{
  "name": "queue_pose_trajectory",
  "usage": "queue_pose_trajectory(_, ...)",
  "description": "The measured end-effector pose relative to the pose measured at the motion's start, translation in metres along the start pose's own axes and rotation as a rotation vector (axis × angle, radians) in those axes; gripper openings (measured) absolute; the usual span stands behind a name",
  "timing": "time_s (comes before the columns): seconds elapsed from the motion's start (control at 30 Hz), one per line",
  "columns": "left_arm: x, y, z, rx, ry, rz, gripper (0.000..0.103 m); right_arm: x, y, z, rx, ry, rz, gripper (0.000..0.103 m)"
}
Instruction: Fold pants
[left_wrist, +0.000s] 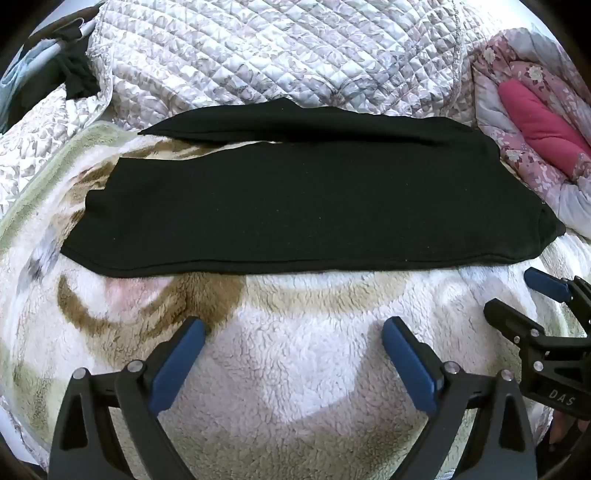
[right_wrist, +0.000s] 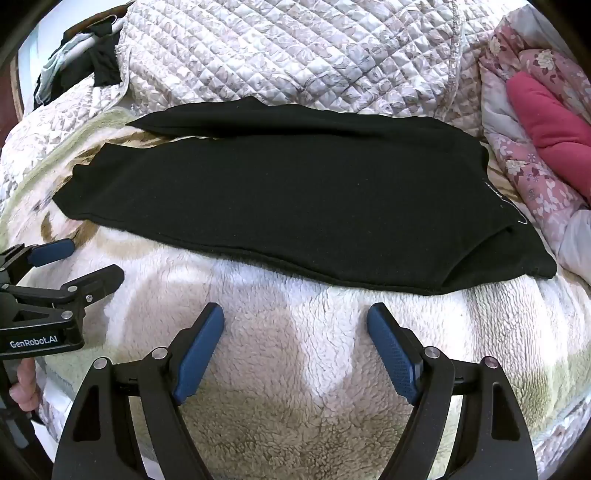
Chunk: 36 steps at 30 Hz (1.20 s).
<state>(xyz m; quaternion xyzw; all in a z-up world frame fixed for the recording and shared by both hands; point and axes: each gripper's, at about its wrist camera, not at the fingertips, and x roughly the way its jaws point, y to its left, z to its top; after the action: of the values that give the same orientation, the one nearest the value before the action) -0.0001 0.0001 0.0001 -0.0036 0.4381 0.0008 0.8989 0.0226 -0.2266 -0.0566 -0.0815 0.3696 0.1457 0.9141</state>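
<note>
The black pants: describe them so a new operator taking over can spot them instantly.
Start at the fluffy cream-and-brown fleece blanket covering the bed. Across its middle, just ahead of the open left gripper and open right gripper, lies a long flat garment: the black pants. It is the only plain black spread-out piece; neighbours are a pale quilted cover and pink floral bedding.

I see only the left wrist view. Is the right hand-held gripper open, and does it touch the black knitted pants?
Observer: The right hand-held gripper is open and empty. It is over the cream fleece blanket, short of the black knitted pants.
Operator: Is there any mark at the right end of the pants?
Observer: Yes, a thin white line runs near that edge.
Operator: Is anything written on the left hand-held gripper?
Observer: Yes, the left hand-held gripper carries "GenRobot.AI" on its side.
</note>
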Motion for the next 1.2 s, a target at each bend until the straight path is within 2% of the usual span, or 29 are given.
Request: queue_pose_trajectory(1.2, 0.0025, -0.0059, 0.0004, 0.011, 0.0, 0.005, 0.099, 0.0003, 0.0011, 0.0003, -0.003, 0.002, -0.004, 0.08)
